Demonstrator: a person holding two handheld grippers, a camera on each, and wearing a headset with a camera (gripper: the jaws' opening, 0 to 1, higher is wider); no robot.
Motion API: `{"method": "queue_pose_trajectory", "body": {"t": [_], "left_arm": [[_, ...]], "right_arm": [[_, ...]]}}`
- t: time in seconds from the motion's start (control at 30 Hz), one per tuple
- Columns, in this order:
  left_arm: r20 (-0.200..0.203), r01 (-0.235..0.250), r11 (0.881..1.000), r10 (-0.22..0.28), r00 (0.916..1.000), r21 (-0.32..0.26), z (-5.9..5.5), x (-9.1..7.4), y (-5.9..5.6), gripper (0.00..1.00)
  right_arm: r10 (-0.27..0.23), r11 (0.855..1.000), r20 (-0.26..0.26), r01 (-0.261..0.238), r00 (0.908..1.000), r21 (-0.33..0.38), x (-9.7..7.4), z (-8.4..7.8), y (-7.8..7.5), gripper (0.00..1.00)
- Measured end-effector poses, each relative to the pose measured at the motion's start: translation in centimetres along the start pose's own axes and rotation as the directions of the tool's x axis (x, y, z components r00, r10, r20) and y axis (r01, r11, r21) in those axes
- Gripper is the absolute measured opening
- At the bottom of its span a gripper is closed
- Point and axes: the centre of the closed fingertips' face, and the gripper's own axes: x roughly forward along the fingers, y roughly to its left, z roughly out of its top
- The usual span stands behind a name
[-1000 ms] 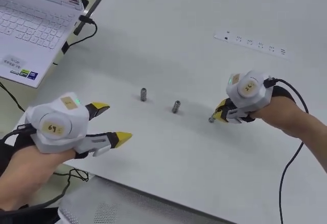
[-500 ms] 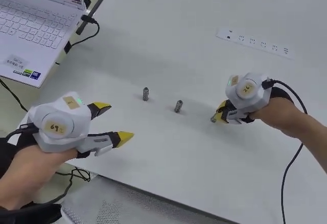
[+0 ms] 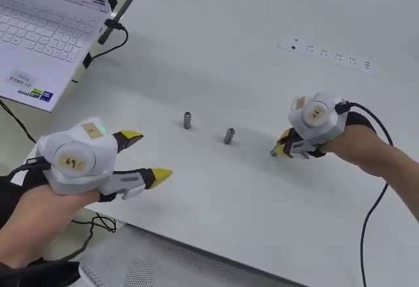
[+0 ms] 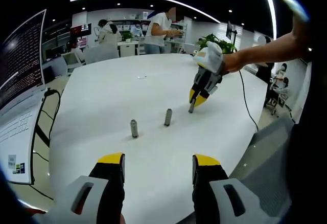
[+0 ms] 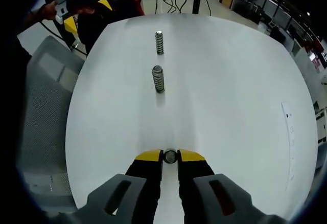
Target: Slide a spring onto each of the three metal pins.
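Observation:
Two grey springs stand upright on the white table, one on the left (image 3: 187, 120) (image 4: 134, 128) (image 5: 159, 42) and one in the middle (image 3: 229, 136) (image 4: 168, 117) (image 5: 158, 78). To their right, my right gripper (image 3: 280, 148) (image 4: 196, 98) (image 5: 170, 156) is shut on a third spring (image 3: 273, 152) (image 4: 191, 107), tips pointing down at the table. Seen end-on between the jaws, that spring (image 5: 170, 156) looks like a small metal ring. Its lower end touches the table or sits just above it. My left gripper (image 3: 145, 156) (image 4: 158, 160) hovers open near the table's front edge, holding nothing.
An open laptop (image 3: 39, 31) sits at the far left with a black cable (image 3: 108, 31) beside it. A white power strip (image 3: 327, 54) lies at the back right. A grey mesh chair seat (image 3: 150, 261) is below the table's front edge. People stand in the background.
Nothing has visibly moved; only the head view has shifted slightly.

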Motion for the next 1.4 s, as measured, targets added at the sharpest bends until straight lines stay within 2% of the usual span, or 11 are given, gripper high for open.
{"method": "queue_pose_trajectory", "body": {"t": [0.3, 1.0, 1.3, 1.4], "left_arm": [[0.002, 0.005, 1.000, -0.005, 1.0000, 0.003, 0.2, 0.1, -0.1, 0.48], [0.005, 0.027, 0.999, -0.027, 0.9996, 0.027, 1.0, 0.8, -0.8, 0.49], [0.012, 0.032, 0.999, -0.032, 0.9994, 0.043, 2.1, 1.2, -1.0, 0.49], [0.013, 0.033, 0.998, -0.034, 0.9993, 0.046, 2.3, 1.5, -0.9, 0.49]], "right_arm": [[-0.007, 1.000, -0.003, 0.007, 1.0000, 0.001, -0.6, 0.0, 0.0, 0.15], [-0.058, 0.998, 0.041, 0.057, 0.9975, 0.027, -3.1, -0.2, 0.2, 0.22], [-0.117, 0.989, 0.094, 0.108, 0.9887, 0.097, -5.1, -0.9, 0.4, 0.23], [-0.143, 0.981, 0.130, 0.124, 0.9811, 0.150, -5.8, -1.2, 0.1, 0.24]]}}
